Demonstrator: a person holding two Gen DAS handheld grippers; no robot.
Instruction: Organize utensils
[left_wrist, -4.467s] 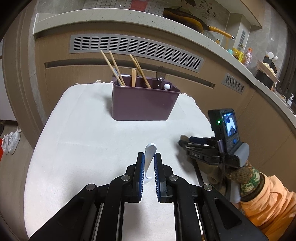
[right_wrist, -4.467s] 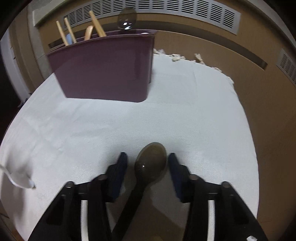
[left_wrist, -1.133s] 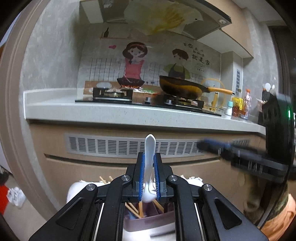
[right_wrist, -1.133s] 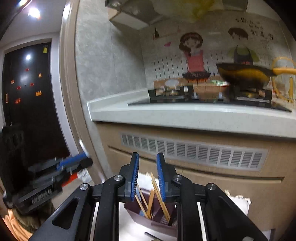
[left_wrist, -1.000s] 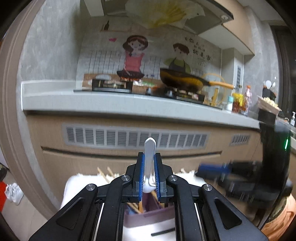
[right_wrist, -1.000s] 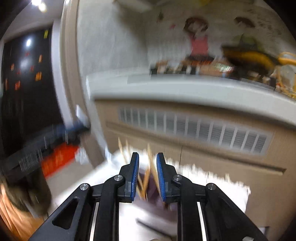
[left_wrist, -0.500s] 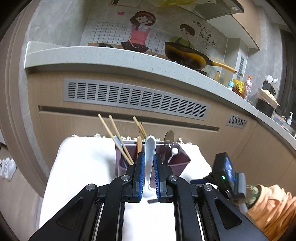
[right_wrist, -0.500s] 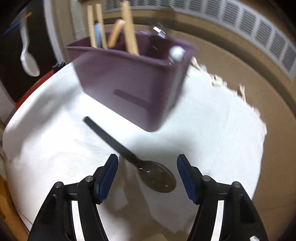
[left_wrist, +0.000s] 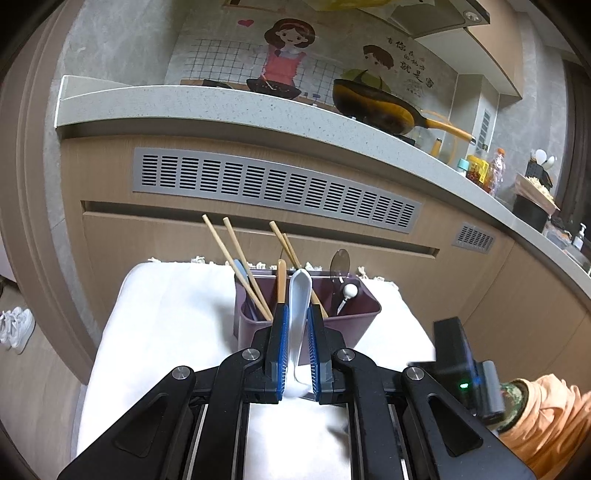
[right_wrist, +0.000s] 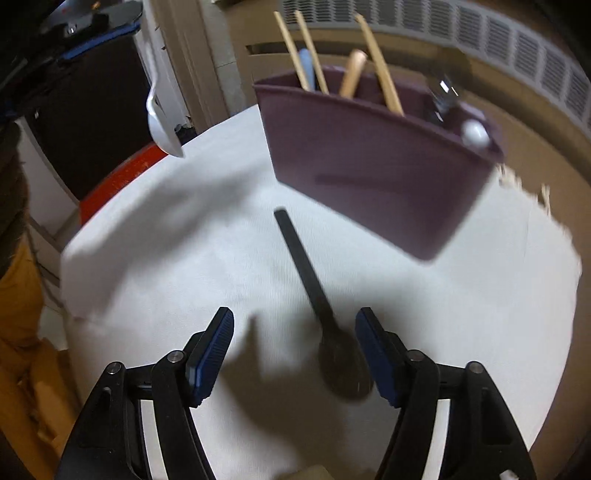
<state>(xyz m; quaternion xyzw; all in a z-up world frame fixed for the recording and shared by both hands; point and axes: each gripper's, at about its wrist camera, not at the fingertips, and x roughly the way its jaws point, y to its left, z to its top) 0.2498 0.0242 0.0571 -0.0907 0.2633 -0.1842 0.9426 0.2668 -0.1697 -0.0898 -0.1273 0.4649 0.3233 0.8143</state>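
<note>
Right claw closing, nothing pinched yet, black spoon lower right of centre hugging one pad: I'd centre first; left claw clenched on white spoon.

From my left wrist camera, the lower end of the glossy white ceramic spoon disappears behind the closed jaws, so I cannot see its bowl there. The purple plastic utensil caddy is partly covered by those jaws, and the lower ends of the wooden chopsticks are hidden inside it. At the right edge, the orange sleeve is cut off. My right wrist view is motion-blurred: the long black spoon on the white cloth-covered bench is smeared, its bowl partly behind the right pad, and the jaws are closing without touching it.
</note>
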